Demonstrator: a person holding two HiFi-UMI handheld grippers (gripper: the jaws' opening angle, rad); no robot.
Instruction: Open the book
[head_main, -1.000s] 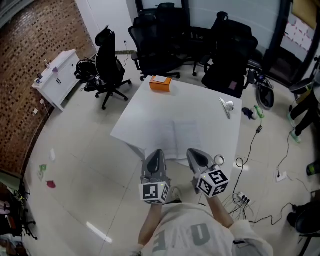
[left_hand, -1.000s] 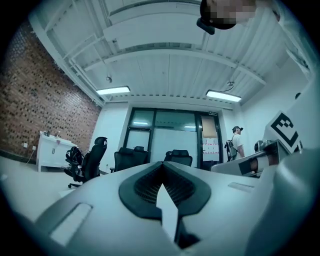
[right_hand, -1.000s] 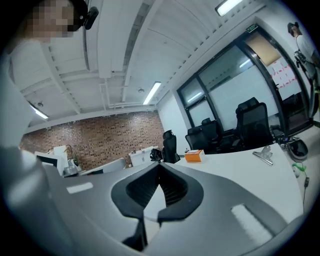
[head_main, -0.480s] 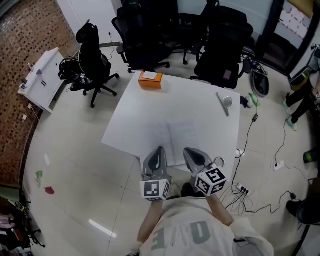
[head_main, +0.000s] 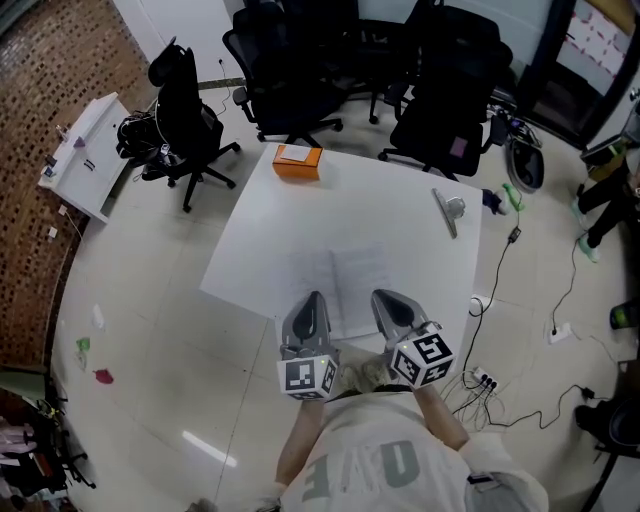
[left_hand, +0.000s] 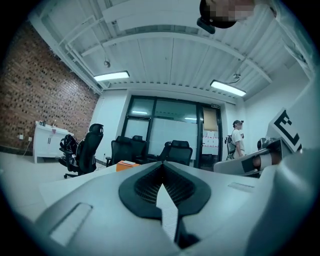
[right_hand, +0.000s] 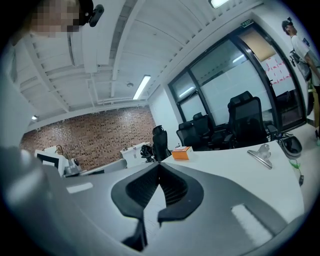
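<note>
Left tongs (head_main: 315, 298) and right tongs (head_main: 381, 296) have crept forward toward the book (head_main: 355, 272).
Book lies flat, white on the white tabletop (head_main: 400, 180); can't tell if it's open or closed. Both tongs sit at its near edge, left and right, each pinched together with nothing between. Contact with the book is unreadable. Orange box (head_main: 298, 160) sits well beyond the book, metal clip (head_main: 447, 210) beyond it to the right, black office chairs (head_main: 290, 70) further out.

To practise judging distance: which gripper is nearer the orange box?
Left. The left gripper faces the orange box across the table; the right gripper sits farther right.
</note>
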